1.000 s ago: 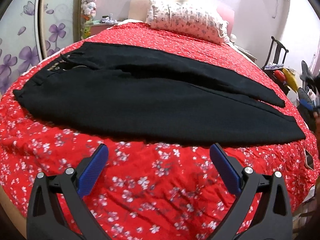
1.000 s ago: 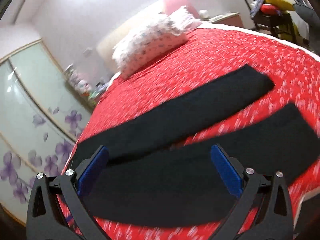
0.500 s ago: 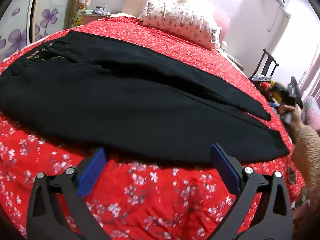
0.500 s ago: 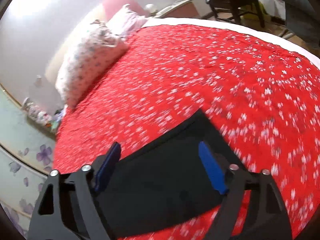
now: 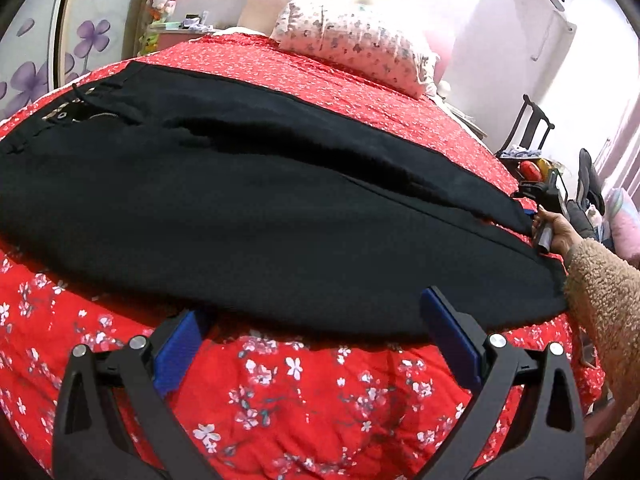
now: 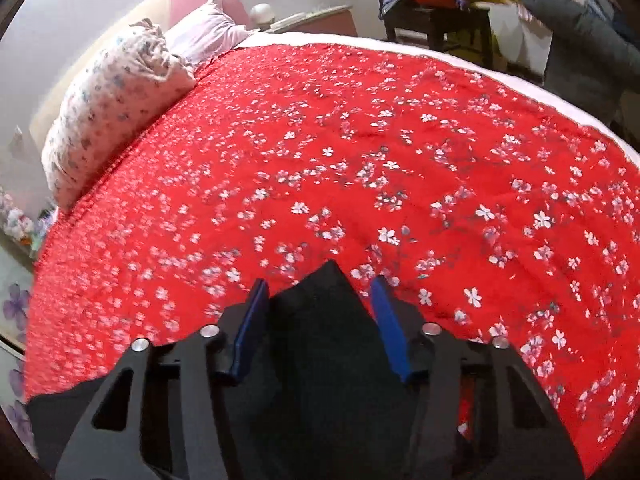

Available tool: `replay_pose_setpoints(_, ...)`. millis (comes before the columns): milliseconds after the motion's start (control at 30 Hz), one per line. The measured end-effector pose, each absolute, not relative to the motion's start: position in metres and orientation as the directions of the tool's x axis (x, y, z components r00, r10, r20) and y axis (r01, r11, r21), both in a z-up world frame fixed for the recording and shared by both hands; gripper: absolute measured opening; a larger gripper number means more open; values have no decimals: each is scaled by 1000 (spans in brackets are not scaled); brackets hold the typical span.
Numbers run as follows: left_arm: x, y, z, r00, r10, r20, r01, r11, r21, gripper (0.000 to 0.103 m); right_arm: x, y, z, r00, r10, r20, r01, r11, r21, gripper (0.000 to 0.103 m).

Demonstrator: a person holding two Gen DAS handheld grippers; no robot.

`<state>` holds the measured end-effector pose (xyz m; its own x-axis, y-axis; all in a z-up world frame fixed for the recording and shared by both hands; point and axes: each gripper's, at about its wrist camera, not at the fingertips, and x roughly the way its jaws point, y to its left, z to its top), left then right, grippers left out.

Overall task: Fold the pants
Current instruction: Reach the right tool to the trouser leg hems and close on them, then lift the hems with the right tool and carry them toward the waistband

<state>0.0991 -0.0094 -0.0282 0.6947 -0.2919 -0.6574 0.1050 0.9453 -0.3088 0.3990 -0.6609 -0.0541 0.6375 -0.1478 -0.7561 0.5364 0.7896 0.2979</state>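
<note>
While black fabric pants [image 5: 248, 208] lie flat across red floral quilted bedspread [image 5: 304, 396], waistband at far left and legs running right, the left gripper [image 5: 308, 344] hovers w/ blue pads wide apart just over the near leg's edge, nothing btwn them. Right gripper [image 6: 320, 320], held by hand [image 5: 558, 232] in fuzzy tan sleeve [image 5: 604, 300], sits at far leg's hem; its jaws have just been closing, hem corner btwn the blue pads [image 6: 386, 320], not yet pinched.

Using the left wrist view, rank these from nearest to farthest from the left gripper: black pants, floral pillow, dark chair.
1. Black pants, spread on the red bedspread just beyond the left gripper.
2. Dark chair, off the bed's right side.
3. Floral pillow, at the bed's head; chair and pillow are close to call.
</note>
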Motion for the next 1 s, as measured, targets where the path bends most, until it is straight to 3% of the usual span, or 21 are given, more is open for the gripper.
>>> replay_pose_setpoints(133,99,-9,-28,697,-291,-655,106,946,-308,101,394,-660,-52,650,-155,-744,521,804,288,21)
replay_pose_setpoints(200,98,-9,-29,697,-287,-657,105,947,-303,101,387,-659,-47,679,-129,-722,495,808,321,15)
replay_pose_setpoints(433,88,-10,-24,692,-318,-648,121,936,-329,101,333,-642,-7,808,-38,-587,347,837,423,13)
replay_pose_setpoints(667,70,-5,-7,703,-361,-613,134,913,-385,101,214,-616,31,886,103,-451,174,830,531,10)
replay_pose_setpoints(800,56,-2,12,729,-372,-575,155,907,-390,101,153,-595,26,869,138,-475,164,826,539,10)
replay_pose_setpoints(1000,37,7,31,756,-322,-570,135,929,-345,101,107,-551,-10,736,92,-671,259,877,405,11)
